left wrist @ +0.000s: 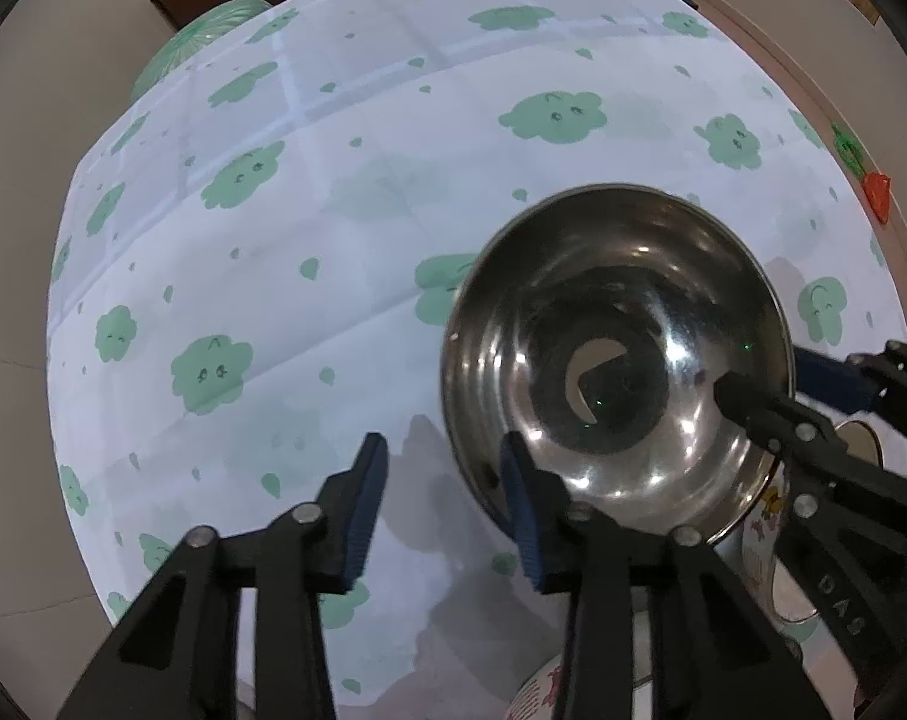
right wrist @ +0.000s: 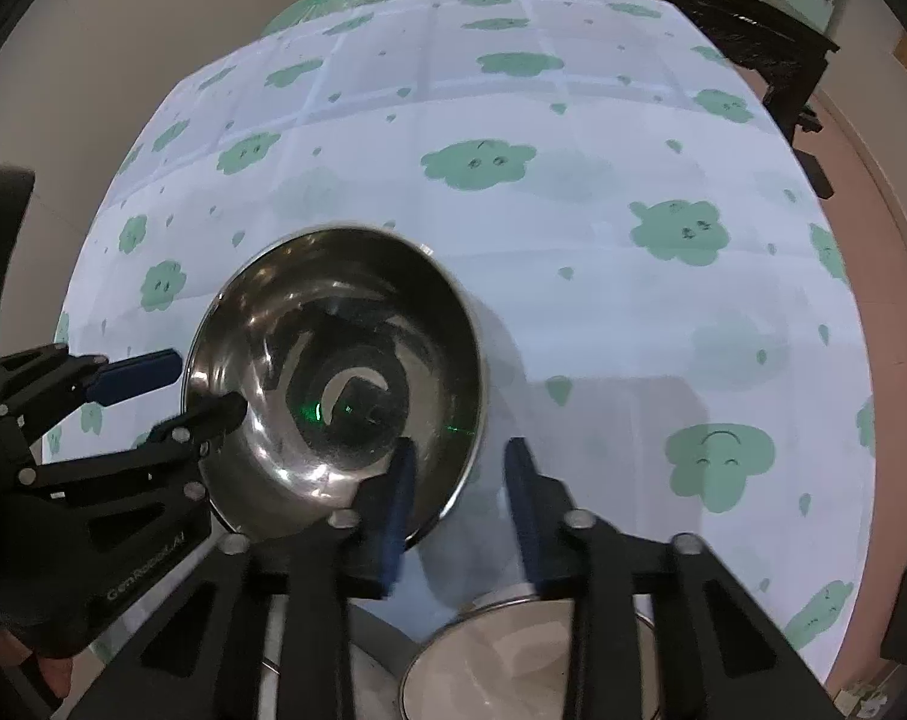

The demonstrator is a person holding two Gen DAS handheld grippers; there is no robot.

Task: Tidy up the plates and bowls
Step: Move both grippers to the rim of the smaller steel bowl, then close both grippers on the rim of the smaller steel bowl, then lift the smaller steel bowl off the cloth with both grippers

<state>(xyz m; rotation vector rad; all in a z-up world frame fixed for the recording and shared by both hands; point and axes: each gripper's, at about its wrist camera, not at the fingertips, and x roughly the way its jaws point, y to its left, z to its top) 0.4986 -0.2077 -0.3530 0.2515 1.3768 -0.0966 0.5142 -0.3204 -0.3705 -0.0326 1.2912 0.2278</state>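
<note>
The left gripper (left wrist: pixel 444 450) points steeply down over the table. Its jaws stand apart, and the near-left rim of the steel bowl (left wrist: pixel 615 360) is between them: the right finger is on the inner side of the bowl, and the left finger is outside. Between this outer finger and the bowl's wall a strip of the tablecloth (left wrist: pixel 333 180) shows, so the pads do not pinch the rim.

The right gripper (right wrist: pixel 460 453) stands in the same way at the opposite side of the bowl. Its left finger is inside the bowl and its right finger is outside. Here also a gap shows between the outer pad and the wall, so the jaws are spread and hold nothing. In the right wrist view a gloved hand (right wrist: pixel 33 630) carries the left gripper at the lower left edge.

The bowl is empty and shiny, with its mouth up, and it is between the two grippers in the near part of the table. Whether it rests on the cloth or is a little raised, the pictures do not tell.

The cloth is white with green cloud faces. Close under the grippers are a white dish with cartoon print (left wrist: pixel 771 540) and a second steel bowl (right wrist: pixel 513 660), both partly hidden. Dark wooden furniture (right wrist: pixel 753 30) stands behind the table.
</note>
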